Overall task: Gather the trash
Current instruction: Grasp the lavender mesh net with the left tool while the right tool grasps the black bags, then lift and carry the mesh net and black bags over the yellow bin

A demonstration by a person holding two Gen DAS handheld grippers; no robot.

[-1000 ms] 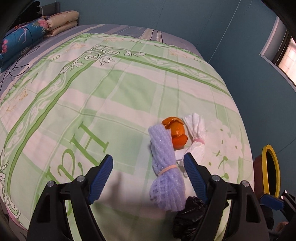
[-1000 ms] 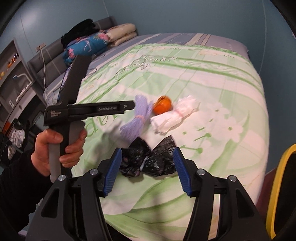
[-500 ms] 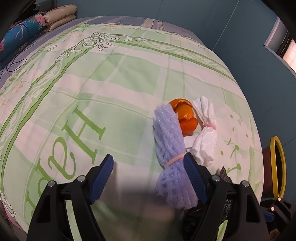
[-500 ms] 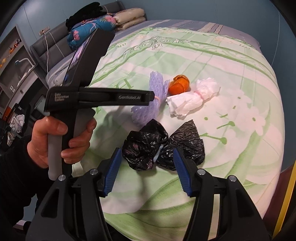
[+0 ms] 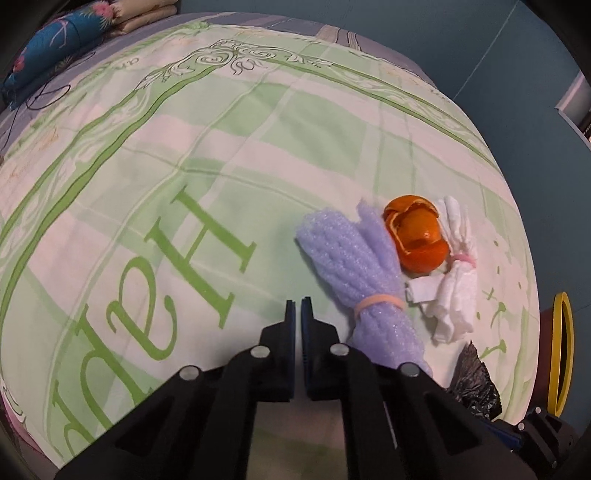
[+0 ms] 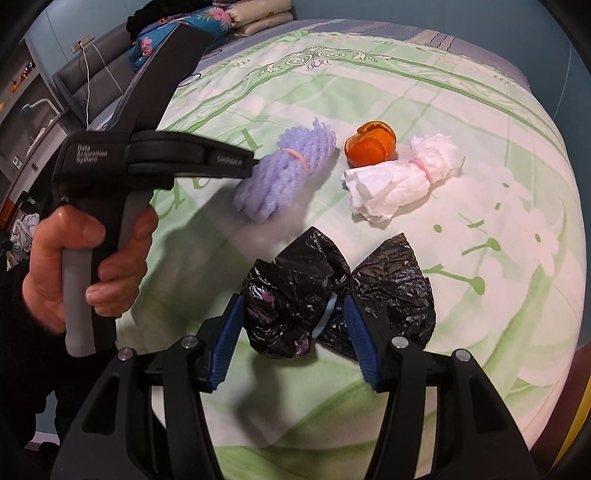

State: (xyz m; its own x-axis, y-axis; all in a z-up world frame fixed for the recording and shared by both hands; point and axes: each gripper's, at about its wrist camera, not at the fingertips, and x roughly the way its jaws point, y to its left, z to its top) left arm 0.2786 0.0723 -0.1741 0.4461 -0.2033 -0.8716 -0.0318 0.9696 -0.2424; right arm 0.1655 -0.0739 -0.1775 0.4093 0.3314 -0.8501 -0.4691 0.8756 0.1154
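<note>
Trash lies on the green-and-white bedspread [image 5: 184, 155]: a purple foam net bundle [image 5: 364, 273] tied with a band, an orange peel [image 5: 417, 232], a white tissue wad [image 5: 454, 284] and a black plastic bag [image 6: 332, 291]. My left gripper [image 5: 298, 306] is shut and empty, just left of the purple bundle. My right gripper [image 6: 291, 328] is open, its blue pads on either side of the black bag's tied middle. The purple bundle [image 6: 284, 173], peel [image 6: 371, 147] and tissue [image 6: 399, 177] also show in the right wrist view.
A yellow-rimmed bin [image 5: 561, 350] stands past the bed's right edge. Pillows [image 6: 207, 22] lie at the head of the bed. A headboard and shelves [image 6: 33, 99] are at the left. Teal walls surround the bed.
My left gripper's jaws have closed from wide open to shut, empty. My right gripper has moved forward so the black bag now sits between its open fingers.
</note>
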